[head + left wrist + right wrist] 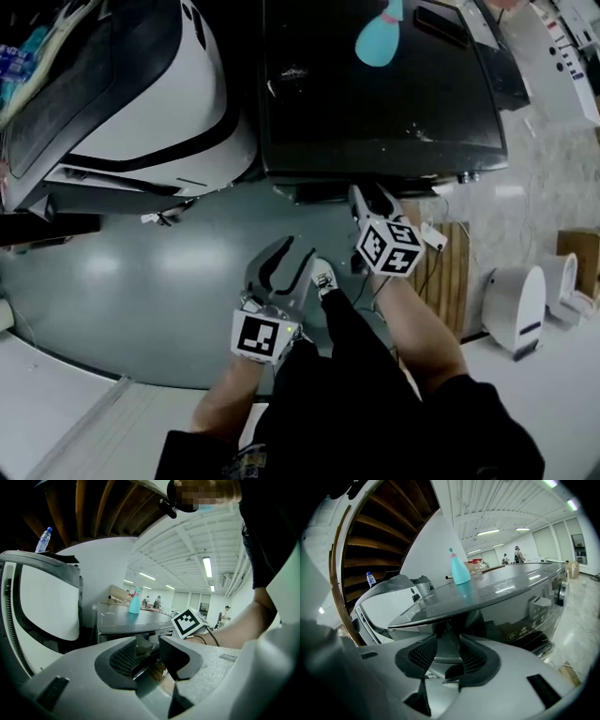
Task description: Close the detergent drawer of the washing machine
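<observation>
The dark washing machine [375, 103] stands at the top of the head view, a teal bottle [380, 42] on its lid. Its detergent drawer [323, 192] sticks out a little from the front, below the lid's edge. My right gripper [372, 199] is right at the drawer's right end. In the right gripper view the grey drawer front [447, 644] shows in the gap between the parted fingers, and I see no pad pressing on it. My left gripper [286, 262] hangs lower, over the grey floor, open and empty, pointing toward the machine.
A white machine with a black-rimmed lid [141, 103] stands left of the washer. A wooden pallet [455, 272] and small white appliances [514, 309] lie to the right. The person's shoe [323, 279] is between the grippers. A water bottle [43, 540] sits on the white machine.
</observation>
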Demonstrator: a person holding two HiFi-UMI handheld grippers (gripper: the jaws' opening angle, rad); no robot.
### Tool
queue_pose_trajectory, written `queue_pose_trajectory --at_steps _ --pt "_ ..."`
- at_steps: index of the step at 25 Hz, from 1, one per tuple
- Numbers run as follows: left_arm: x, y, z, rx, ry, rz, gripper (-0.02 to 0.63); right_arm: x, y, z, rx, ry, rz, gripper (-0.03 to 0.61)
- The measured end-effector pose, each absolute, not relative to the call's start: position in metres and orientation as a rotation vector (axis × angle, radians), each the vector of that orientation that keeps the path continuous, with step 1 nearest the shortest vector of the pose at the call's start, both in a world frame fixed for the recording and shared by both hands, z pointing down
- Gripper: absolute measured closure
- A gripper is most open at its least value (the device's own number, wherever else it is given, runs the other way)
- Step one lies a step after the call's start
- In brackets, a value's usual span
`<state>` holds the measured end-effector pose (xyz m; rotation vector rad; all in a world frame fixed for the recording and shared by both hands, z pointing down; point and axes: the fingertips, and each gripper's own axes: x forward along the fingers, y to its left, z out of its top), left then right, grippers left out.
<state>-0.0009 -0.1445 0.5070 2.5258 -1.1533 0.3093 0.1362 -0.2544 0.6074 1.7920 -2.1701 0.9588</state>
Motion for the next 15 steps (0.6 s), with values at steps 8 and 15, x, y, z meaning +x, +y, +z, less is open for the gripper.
queue_pose_trajectory --at_steps 8,15 --pt "-0.013 -0.126 0.489 2.533 -1.191 0.289 0.477 0.134 -0.245 0.575 1.816 -2.222 0.828 0.577" --pt "-0.037 -0.095 0.458 2.556 -1.256 0.26 0.601 0.082 -0.21 0.518 1.636 -2.446 0.702 0.58"
